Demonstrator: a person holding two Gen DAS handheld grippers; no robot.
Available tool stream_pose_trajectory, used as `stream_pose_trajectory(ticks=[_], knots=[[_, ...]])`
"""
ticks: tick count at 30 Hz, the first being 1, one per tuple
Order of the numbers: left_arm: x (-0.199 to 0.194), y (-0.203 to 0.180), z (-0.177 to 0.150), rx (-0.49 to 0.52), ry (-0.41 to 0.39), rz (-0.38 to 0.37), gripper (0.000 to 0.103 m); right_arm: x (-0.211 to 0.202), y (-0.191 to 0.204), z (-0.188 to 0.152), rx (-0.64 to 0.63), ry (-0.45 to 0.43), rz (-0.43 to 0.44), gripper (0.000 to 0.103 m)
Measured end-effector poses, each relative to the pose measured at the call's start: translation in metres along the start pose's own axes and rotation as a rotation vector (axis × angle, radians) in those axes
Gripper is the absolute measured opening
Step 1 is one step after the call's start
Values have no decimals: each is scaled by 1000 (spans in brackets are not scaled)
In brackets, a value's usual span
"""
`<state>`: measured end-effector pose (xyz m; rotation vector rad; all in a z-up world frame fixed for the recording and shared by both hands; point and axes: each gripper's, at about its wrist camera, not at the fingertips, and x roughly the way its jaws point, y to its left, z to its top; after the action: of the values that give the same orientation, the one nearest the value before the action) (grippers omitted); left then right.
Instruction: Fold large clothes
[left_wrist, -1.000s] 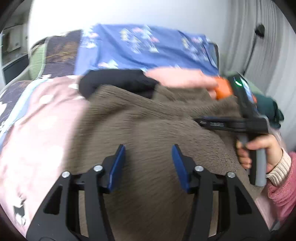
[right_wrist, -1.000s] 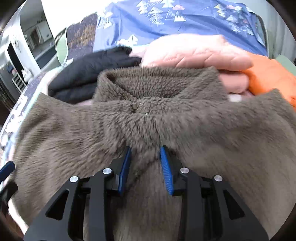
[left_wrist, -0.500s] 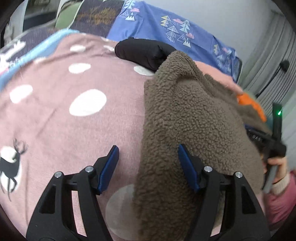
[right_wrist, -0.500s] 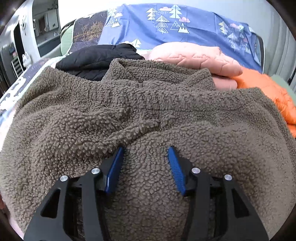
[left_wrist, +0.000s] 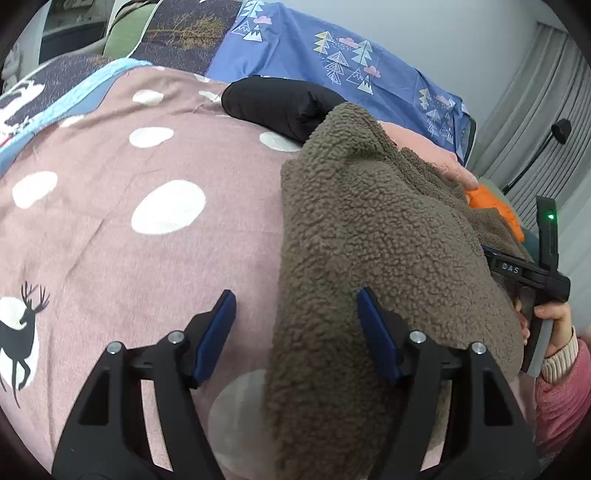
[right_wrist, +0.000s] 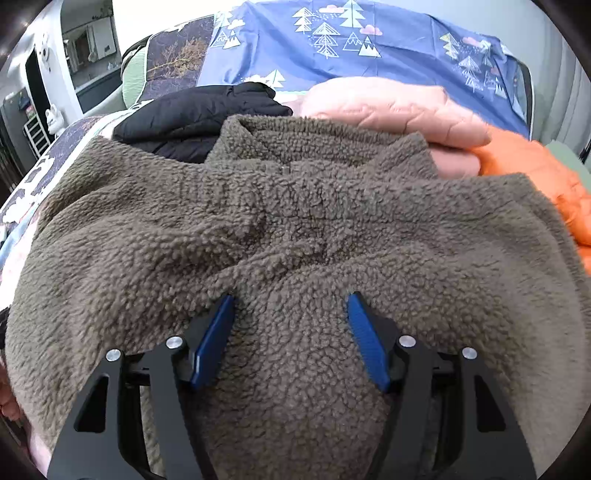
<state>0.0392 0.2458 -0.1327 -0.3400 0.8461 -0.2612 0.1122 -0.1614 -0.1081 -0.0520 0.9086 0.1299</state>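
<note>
A brown fleece jacket (right_wrist: 295, 221) lies on the bed with its collar (right_wrist: 314, 147) at the far side. My right gripper (right_wrist: 290, 332) hovers low over its middle. Its jaws are opening, a hump of fleece sits between them, and the pads do not press on it. My left gripper (left_wrist: 295, 325) straddles the jacket's left edge (left_wrist: 291, 258), one finger over the pink bedspread (left_wrist: 147, 258) and one over the fleece. Its jaws are opening too and grip nothing. In the left wrist view a hand (left_wrist: 554, 321) holds the right gripper's handle (left_wrist: 535, 280) at the jacket's far right.
A black jacket (right_wrist: 199, 114), a pink quilted jacket (right_wrist: 391, 107) and an orange jacket (right_wrist: 535, 173) lie behind the fleece. A blue tree-print sheet (right_wrist: 351, 48) covers the head of the bed. Grey curtains (left_wrist: 535, 110) hang at the right.
Both grippers' jaws have spread wider. The left gripper swung from above the fleece to its left edge, bringing the dotted bedspread into view. The right gripper let go of the pinched fleece below the collar.
</note>
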Motion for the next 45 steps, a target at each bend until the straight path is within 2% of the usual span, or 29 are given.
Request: stream_pose_trajectory(ticks=[4,8,10,11,13,15,16,17,18,19,22,24,26,30,37,45], knots=[[-8,0,3,0,-17,-5,70,-47,-4,-19,59,-55,88,64],[-17,-9,23,40,-50,-33,71,-92,6,-48,24,-107,120,64],[-17,-17,40,86,-63,5,71,-102,10,-68,27,-111,132,64],[-14,-22,48,110,-62,6,71,-103,14,-82,13,-111,106,64],[-1,-25,58,129,-31,-31,72,-86,20,-102,-15,-54,61,65],[27,-24,61,133,77,-78,76,-73,21,-115,-11,-87,57,68],[44,-19,58,117,133,-63,81,-74,22,-114,-12,-88,54,68],[53,-12,56,81,155,-55,87,-75,22,-110,1,-79,61,69],[54,-1,54,20,162,-98,86,-75,19,-105,23,-61,81,69],[52,3,53,0,156,-113,86,-75,17,-104,28,-50,99,69],[41,1,45,39,116,-88,85,-82,12,-99,26,-45,125,69],[34,-4,43,76,93,-63,84,-100,17,-97,12,-86,72,69],[28,-10,45,102,80,-50,81,-119,28,-95,-43,-163,56,69],[27,-17,49,144,82,-15,81,-135,62,-98,-183,-221,61,70],[29,-18,51,159,83,-14,81,-123,107,-105,-346,-201,66,70],[34,-13,57,167,88,-31,82,-121,152,-108,-528,-242,41,74]])
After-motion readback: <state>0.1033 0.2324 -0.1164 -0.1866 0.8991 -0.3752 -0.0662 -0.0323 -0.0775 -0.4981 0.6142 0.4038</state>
